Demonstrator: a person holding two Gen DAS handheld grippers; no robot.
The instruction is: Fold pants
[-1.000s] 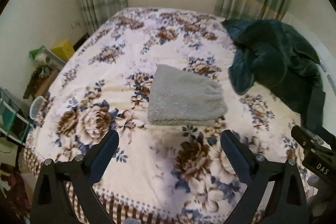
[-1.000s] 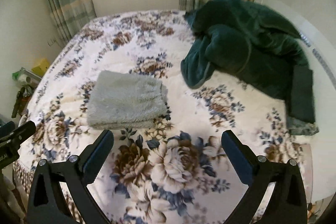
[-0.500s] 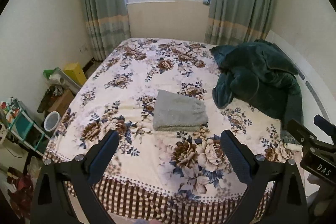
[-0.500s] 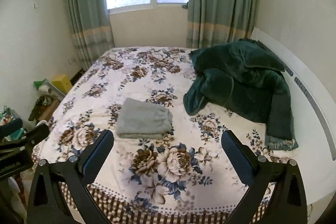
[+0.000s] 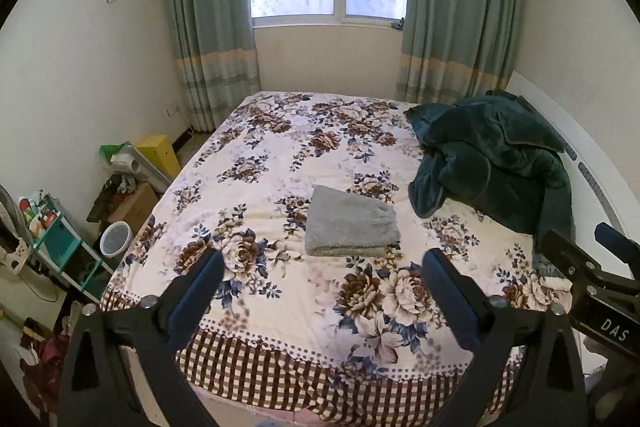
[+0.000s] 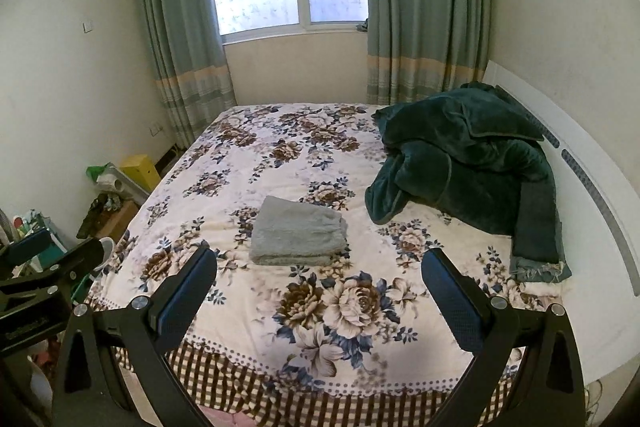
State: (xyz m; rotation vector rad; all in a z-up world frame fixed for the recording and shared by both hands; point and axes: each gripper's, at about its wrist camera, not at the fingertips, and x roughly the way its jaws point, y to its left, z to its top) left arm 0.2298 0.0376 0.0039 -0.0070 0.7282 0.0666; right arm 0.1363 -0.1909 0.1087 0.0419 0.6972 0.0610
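The grey fleece pants lie folded into a neat rectangular stack near the middle of the floral bed. My left gripper is open and empty, held off the foot of the bed, well short of the stack. My right gripper is likewise open with nothing between its fingers, beside the left one and equally far back. Each gripper shows at the edge of the other's view.
A dark green blanket is heaped on the bed's right side by the white headboard. Boxes, a yellow bin, a teal shelf and a white bucket crowd the floor left of the bed. Curtains frame the window.
Both grippers have drawn back and risen away from the folded pants, so the whole bed and room now show. The pants have stayed put.
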